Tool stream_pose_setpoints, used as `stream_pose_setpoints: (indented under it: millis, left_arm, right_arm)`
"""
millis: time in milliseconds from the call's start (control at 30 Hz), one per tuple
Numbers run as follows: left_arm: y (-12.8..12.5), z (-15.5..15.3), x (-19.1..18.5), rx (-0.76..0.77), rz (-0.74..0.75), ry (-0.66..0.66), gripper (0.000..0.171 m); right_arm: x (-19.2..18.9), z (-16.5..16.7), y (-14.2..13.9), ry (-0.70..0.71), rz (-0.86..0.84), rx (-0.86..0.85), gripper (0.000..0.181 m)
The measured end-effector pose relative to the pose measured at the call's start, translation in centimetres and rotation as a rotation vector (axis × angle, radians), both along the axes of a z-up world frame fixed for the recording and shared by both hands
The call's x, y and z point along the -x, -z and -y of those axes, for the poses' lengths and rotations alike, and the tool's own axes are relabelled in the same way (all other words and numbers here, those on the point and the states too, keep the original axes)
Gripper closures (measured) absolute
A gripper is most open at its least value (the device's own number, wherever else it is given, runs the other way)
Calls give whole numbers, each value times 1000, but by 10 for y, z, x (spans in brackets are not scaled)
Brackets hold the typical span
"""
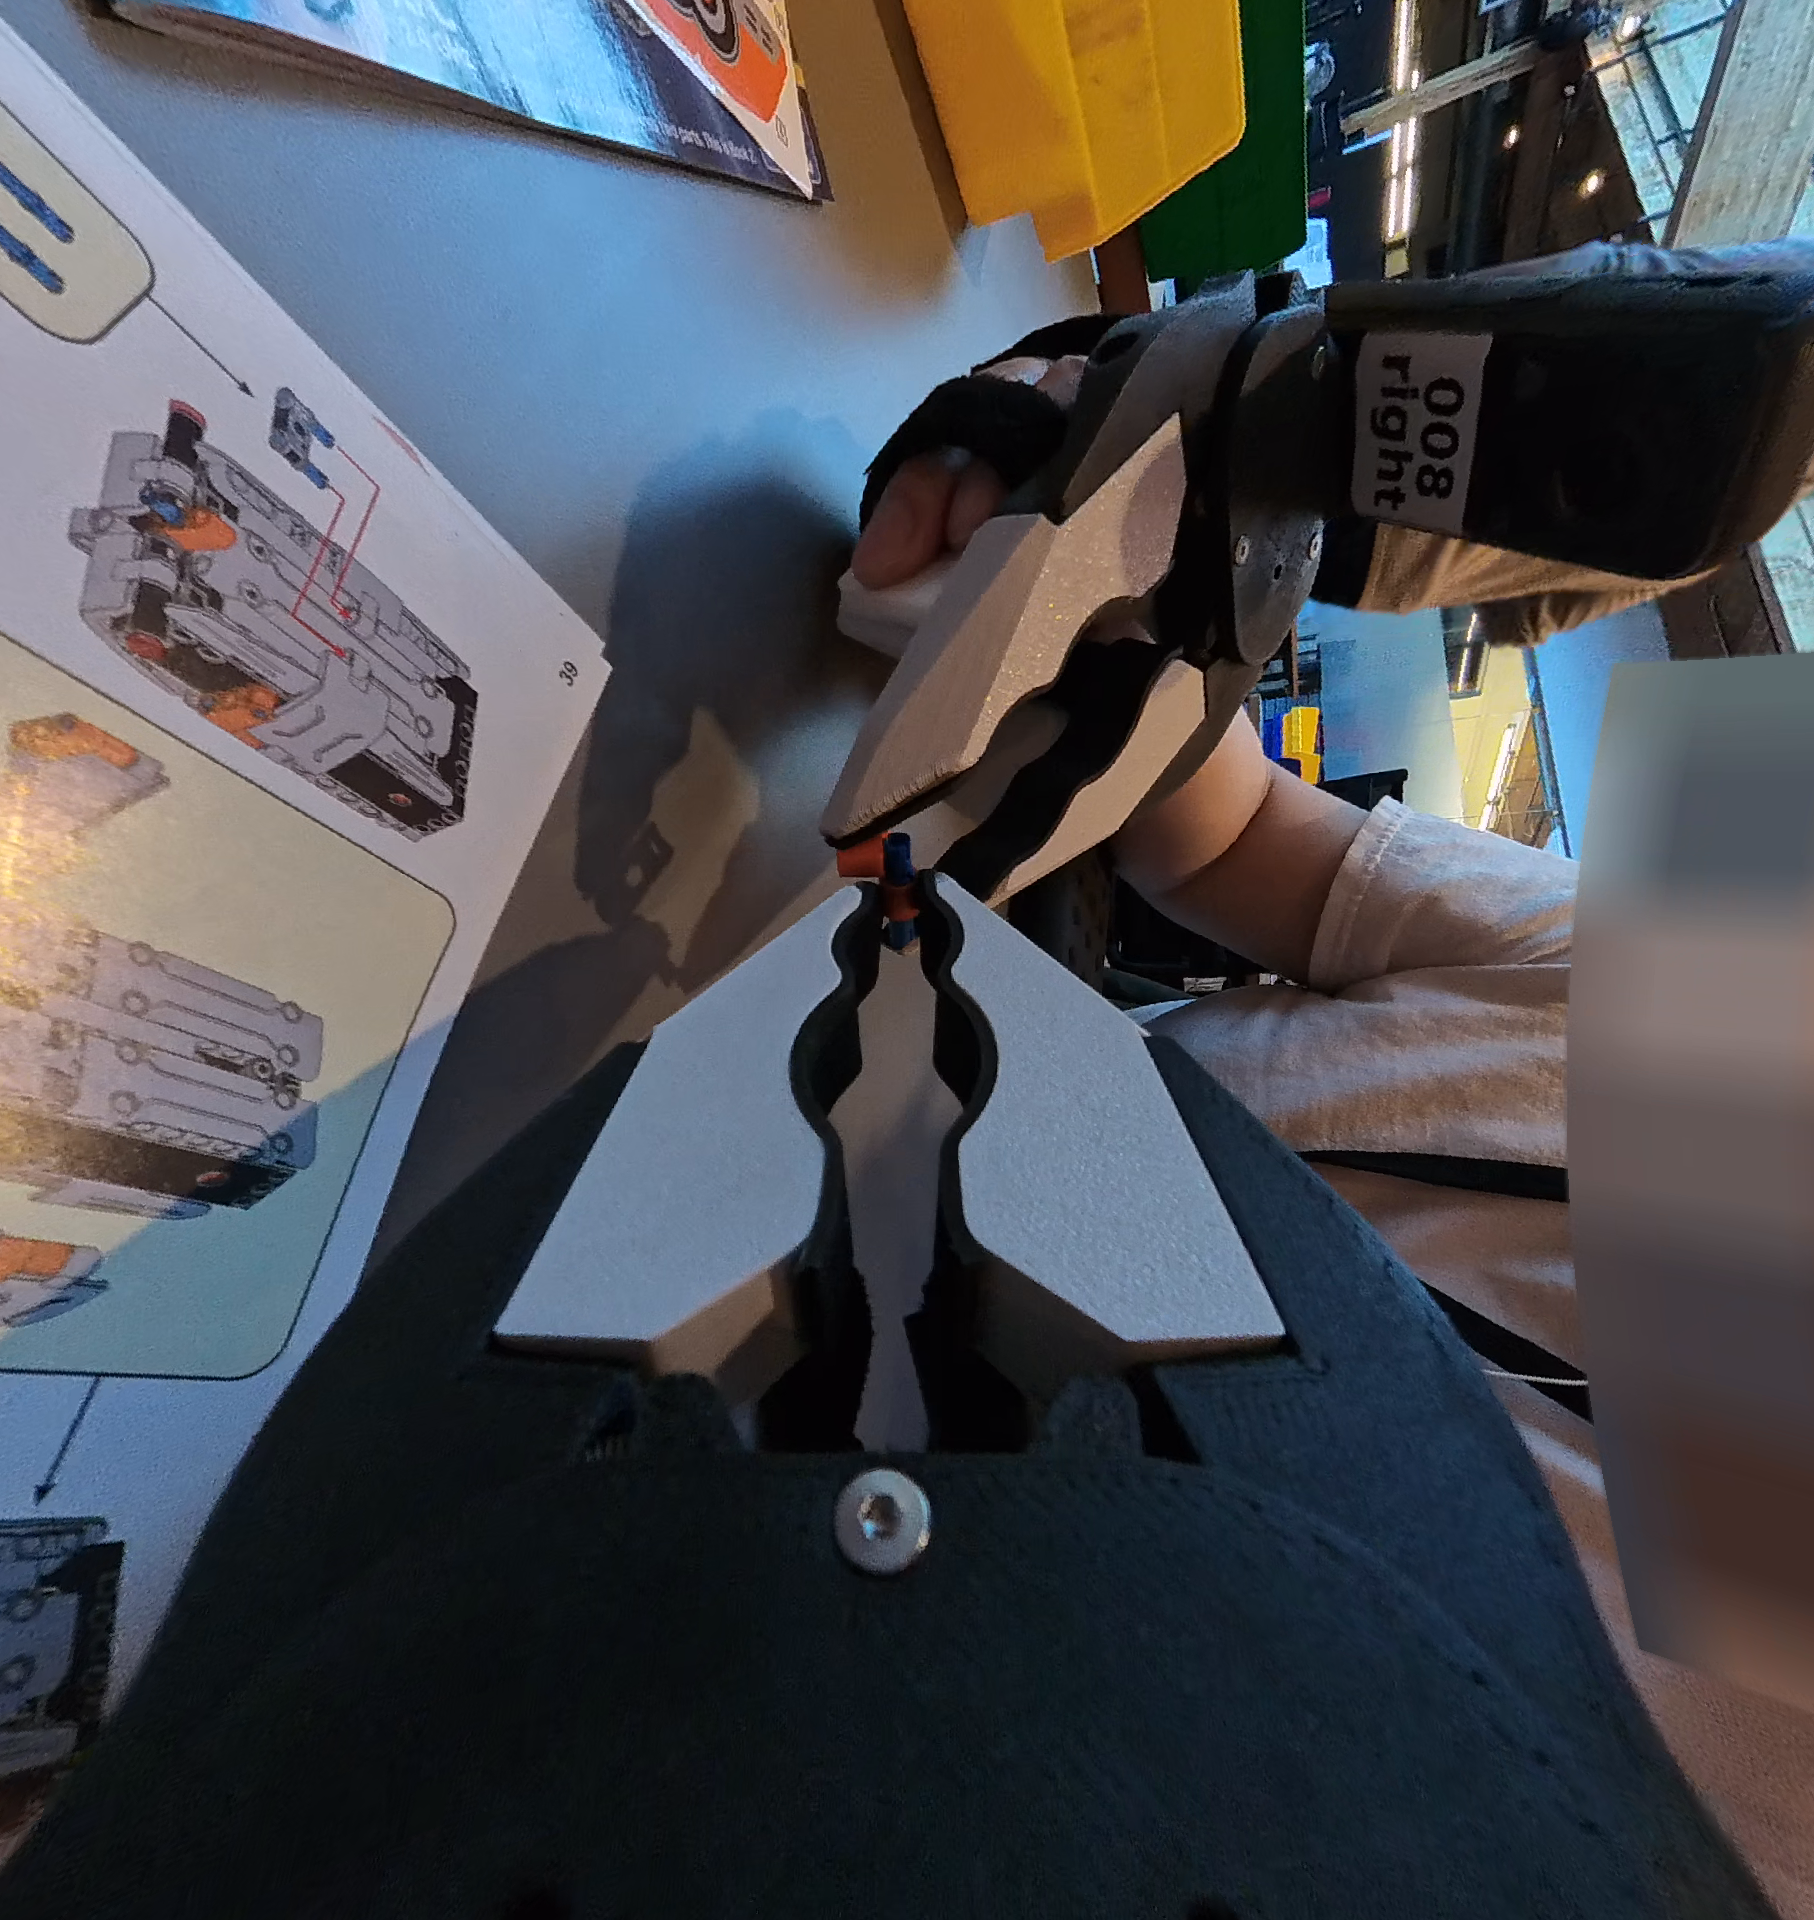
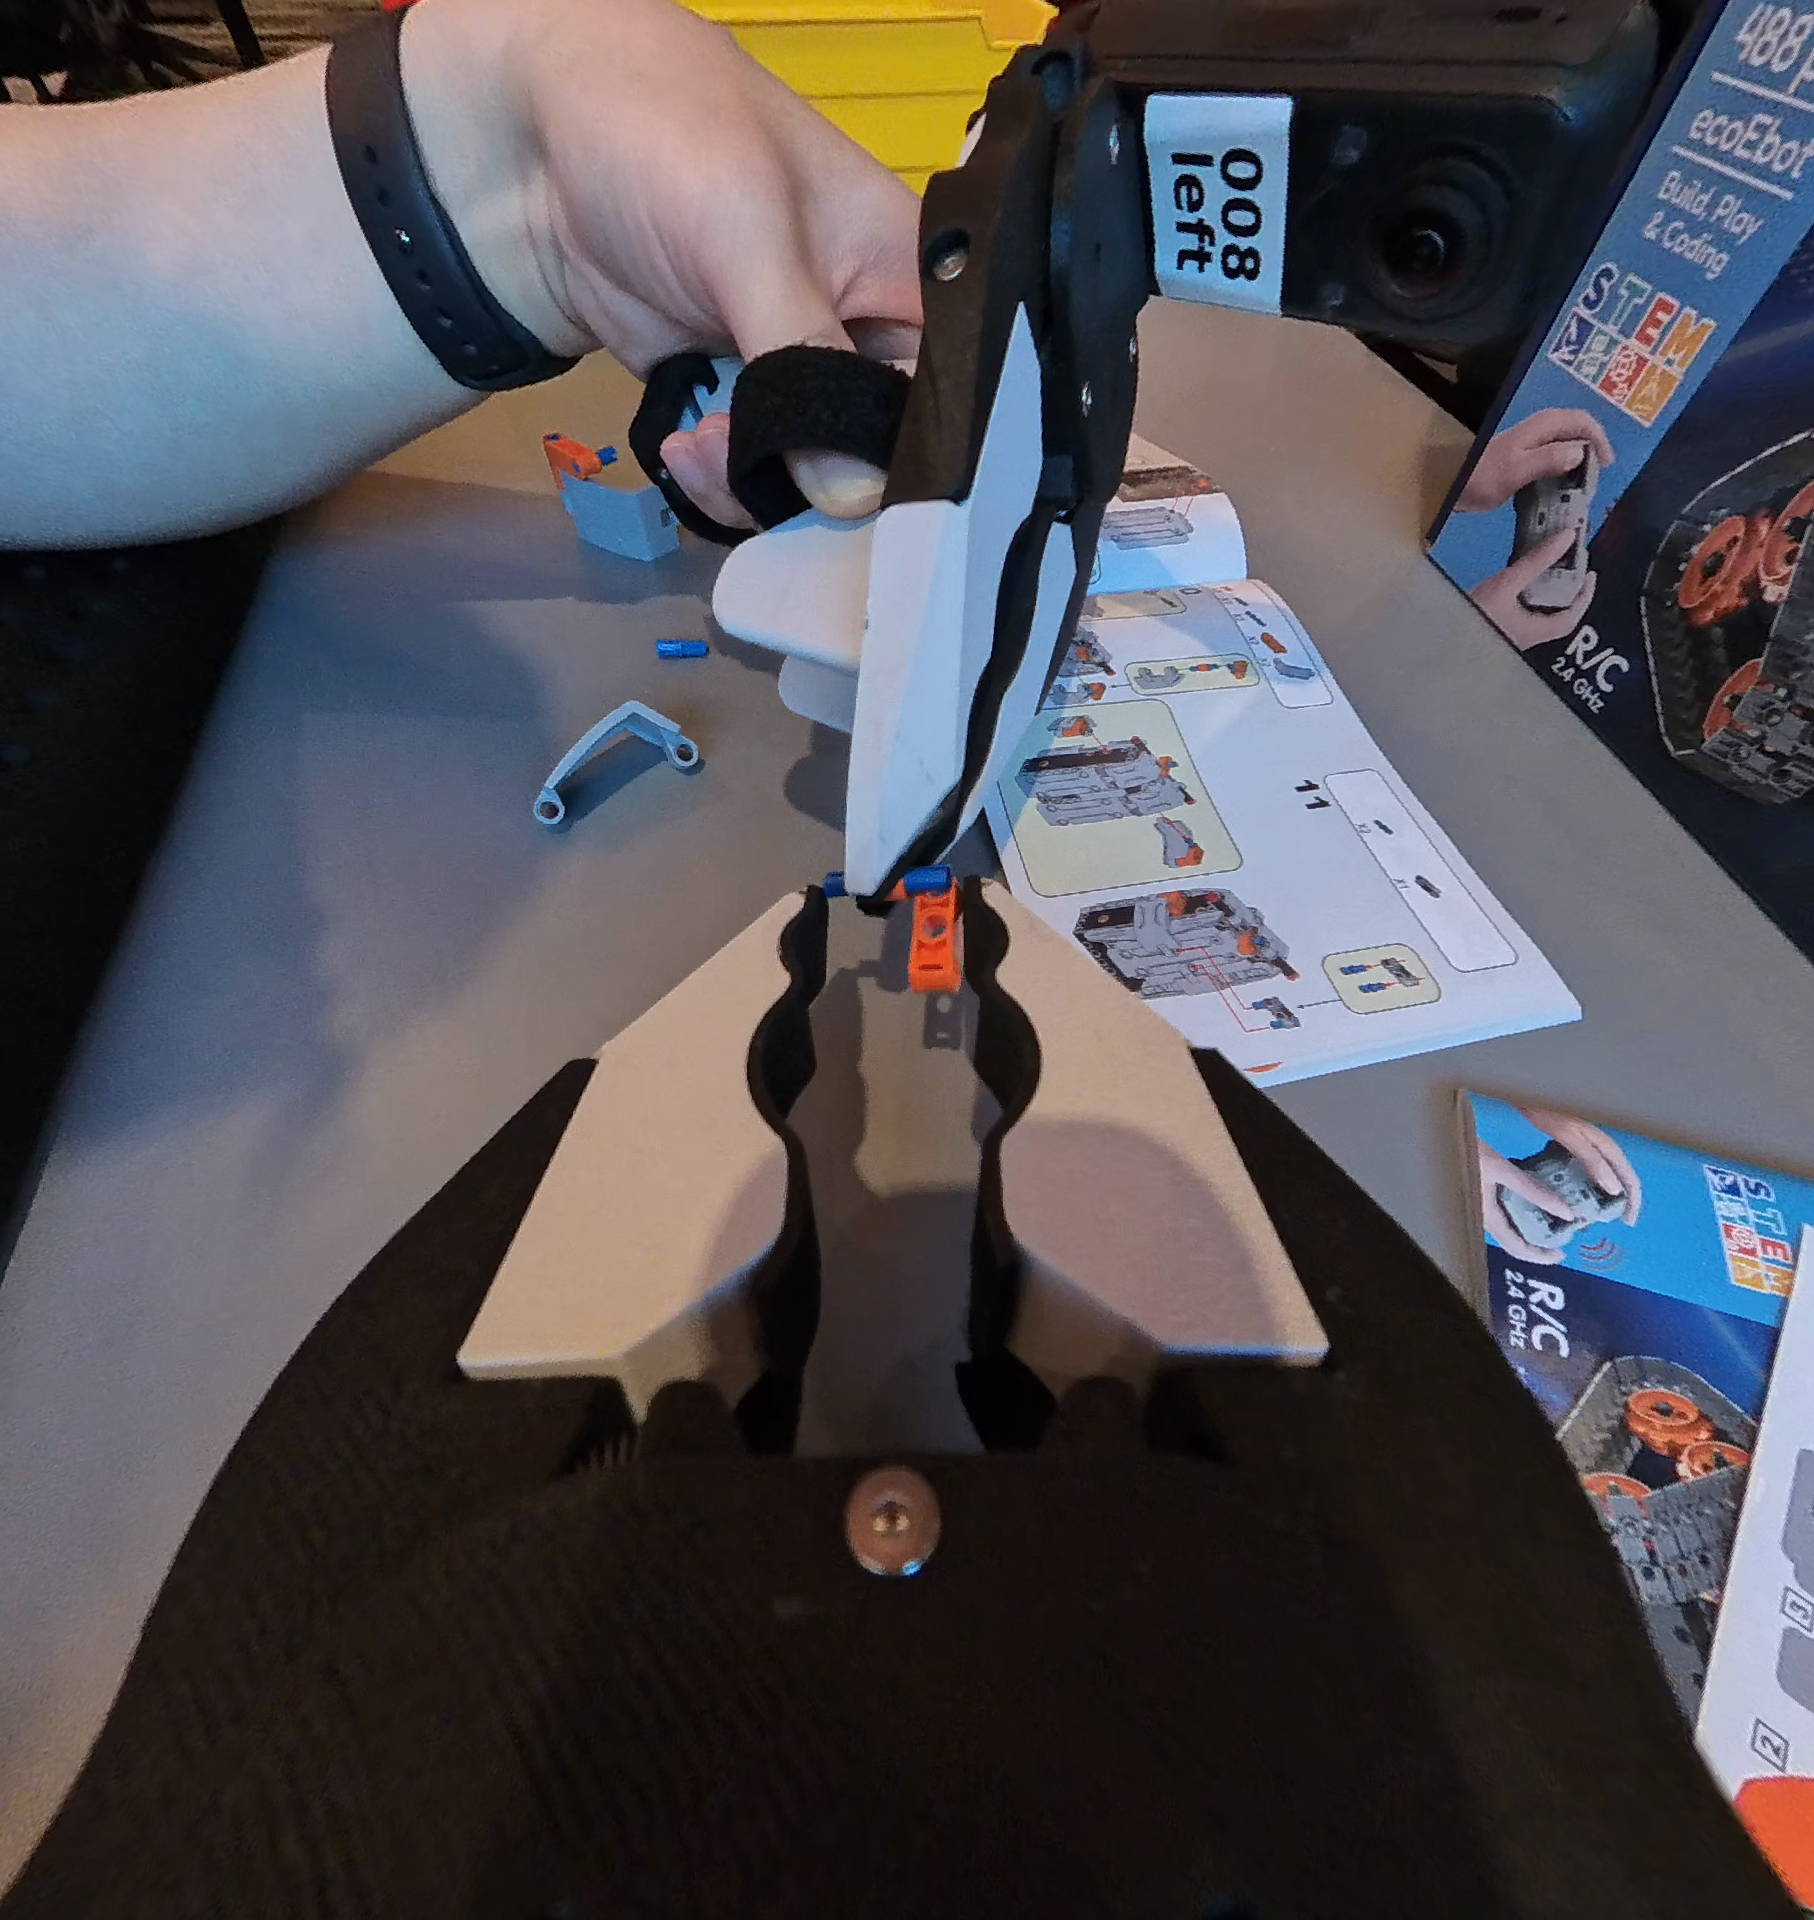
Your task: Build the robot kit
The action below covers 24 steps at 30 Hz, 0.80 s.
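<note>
My two grippers meet tip to tip above the grey table (image 2: 363,987). A small orange connector (image 2: 934,940) with blue pins (image 2: 929,881) through it sits between the tips of my right gripper (image 2: 898,896), which is closed on it with the jaws a little apart. My left gripper (image 2: 872,883) comes down from above, shut on a blue pin of that piece. In the left wrist view the blue pin (image 1: 899,930) sits between the tips of my left gripper (image 1: 898,891), and my right gripper (image 1: 882,847) reaches in from the upper right.
An open instruction booklet (image 2: 1298,831) lies right of the grippers. On the left lie a grey curved piece (image 2: 617,758), a loose blue pin (image 2: 682,648) and a small grey-and-orange assembly (image 2: 612,509). A kit box (image 2: 1661,416), a second booklet (image 2: 1630,1299) and a yellow bin (image 1: 1090,114) stand around. Only a small space, under 4 cm, lies between the two pairs of fingers.
</note>
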<state>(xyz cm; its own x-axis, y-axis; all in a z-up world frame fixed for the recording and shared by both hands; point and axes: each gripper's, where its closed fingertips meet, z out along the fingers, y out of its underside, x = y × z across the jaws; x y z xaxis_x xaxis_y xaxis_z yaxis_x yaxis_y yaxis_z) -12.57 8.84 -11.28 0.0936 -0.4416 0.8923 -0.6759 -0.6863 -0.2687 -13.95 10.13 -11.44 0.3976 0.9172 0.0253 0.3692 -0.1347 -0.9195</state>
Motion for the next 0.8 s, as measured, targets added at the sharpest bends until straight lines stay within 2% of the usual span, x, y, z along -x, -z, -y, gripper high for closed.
stream_pose_setpoints:
  millis: [333,500,700,800]
  left_arm:
    - [-1,0,0,-13,0,-1,166]
    - [2,0,1,-18,-13,3,166]
    - [-4,-13,17,-55,-35,-38,166]
    - [-3,-21,30,-90,-78,-59,166]
  right_arm:
    - [-1,1,-10,-11,-92,39,160]
    - [-3,2,-2,-18,-35,35,160]
    - [-26,-14,2,81,-15,56,162]
    - [-43,-23,15,143,69,61,169]
